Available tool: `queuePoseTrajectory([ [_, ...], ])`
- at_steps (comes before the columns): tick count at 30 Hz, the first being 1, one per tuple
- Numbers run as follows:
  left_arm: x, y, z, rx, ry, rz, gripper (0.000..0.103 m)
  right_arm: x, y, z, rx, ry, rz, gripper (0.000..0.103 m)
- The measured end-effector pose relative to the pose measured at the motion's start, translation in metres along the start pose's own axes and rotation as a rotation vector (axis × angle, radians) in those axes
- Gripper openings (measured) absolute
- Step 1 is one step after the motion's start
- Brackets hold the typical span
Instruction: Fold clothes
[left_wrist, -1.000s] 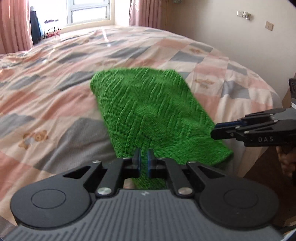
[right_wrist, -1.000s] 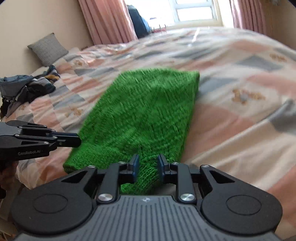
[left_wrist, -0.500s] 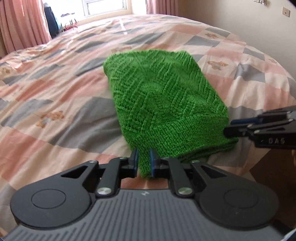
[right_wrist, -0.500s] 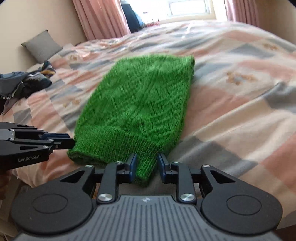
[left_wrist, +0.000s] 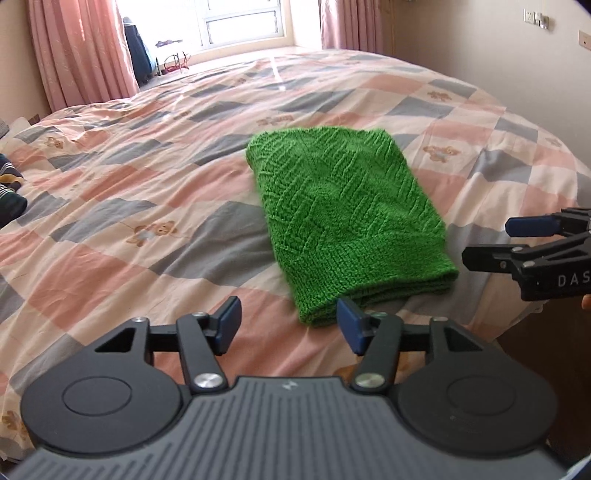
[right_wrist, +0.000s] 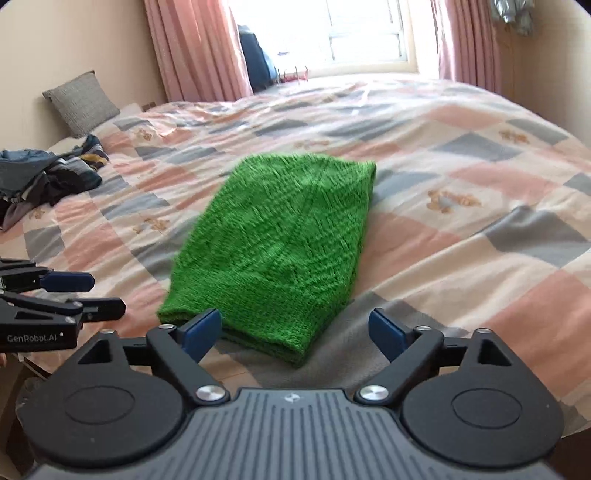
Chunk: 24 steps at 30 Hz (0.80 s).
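Note:
A folded green knit sweater (left_wrist: 343, 218) lies flat on the bed near its front edge; it also shows in the right wrist view (right_wrist: 280, 251). My left gripper (left_wrist: 286, 325) is open and empty, just short of the sweater's near left corner. My right gripper (right_wrist: 295, 330) is open and empty, just short of the near right corner. Each gripper shows from the side in the other's view, the right gripper (left_wrist: 491, 242) and the left gripper (right_wrist: 107, 295), with jaws apart.
The bed has a pink, grey and cream patchwork quilt (left_wrist: 147, 206). A heap of dark clothes (right_wrist: 44, 177) and a grey pillow (right_wrist: 81, 101) lie at the bed's left. Pink curtains and a window stand behind. The bed's edge drops off at the front.
Both grippers were shut on the sweater's near hem. They have let it go, opened wide and drawn back a little. The sweater now lies flat.

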<state>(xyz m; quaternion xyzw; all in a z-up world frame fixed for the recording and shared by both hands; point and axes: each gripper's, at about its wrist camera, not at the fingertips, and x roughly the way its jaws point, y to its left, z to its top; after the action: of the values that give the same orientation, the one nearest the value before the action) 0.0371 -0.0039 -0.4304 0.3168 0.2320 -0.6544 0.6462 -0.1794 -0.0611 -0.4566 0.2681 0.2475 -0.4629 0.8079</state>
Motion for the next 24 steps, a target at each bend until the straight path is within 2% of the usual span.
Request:
queuePoseTrajectory([
  [2, -0.009, -0.002, -0.001, -0.003, -0.008, -0.001, 0.063, -0.008, 0.003, 0.000, -0.002, -0.011, 0.004, 0.092],
  [5, -0.020, -0.005, -0.003, -0.007, -0.019, -0.006, 0.066, -0.015, 0.005, -0.002, -0.002, -0.017, 0.007, 0.093],
  [7, -0.027, -0.008, -0.004, -0.008, -0.027, 0.000, 0.074, -0.020, 0.006, -0.004, 0.005, -0.015, 0.004, 0.093],
  [11, -0.039, -0.013, -0.008, -0.017, -0.040, 0.008, 0.083, -0.028, 0.009, -0.009, 0.005, -0.009, -0.003, 0.100],
  [14, -0.046, -0.018, -0.010, -0.022, -0.047, 0.017, 0.097, -0.035, 0.011, -0.012, 0.008, -0.011, -0.016, 0.101],
  [20, -0.060, -0.019, -0.016, -0.030, -0.069, 0.031, 0.102, -0.044, 0.024, -0.013, -0.017, -0.001, -0.081, 0.101],
  [24, -0.068, -0.018, -0.019, -0.033, -0.080, 0.035, 0.102, -0.052, 0.030, -0.013, -0.026, -0.015, -0.074, 0.102],
])
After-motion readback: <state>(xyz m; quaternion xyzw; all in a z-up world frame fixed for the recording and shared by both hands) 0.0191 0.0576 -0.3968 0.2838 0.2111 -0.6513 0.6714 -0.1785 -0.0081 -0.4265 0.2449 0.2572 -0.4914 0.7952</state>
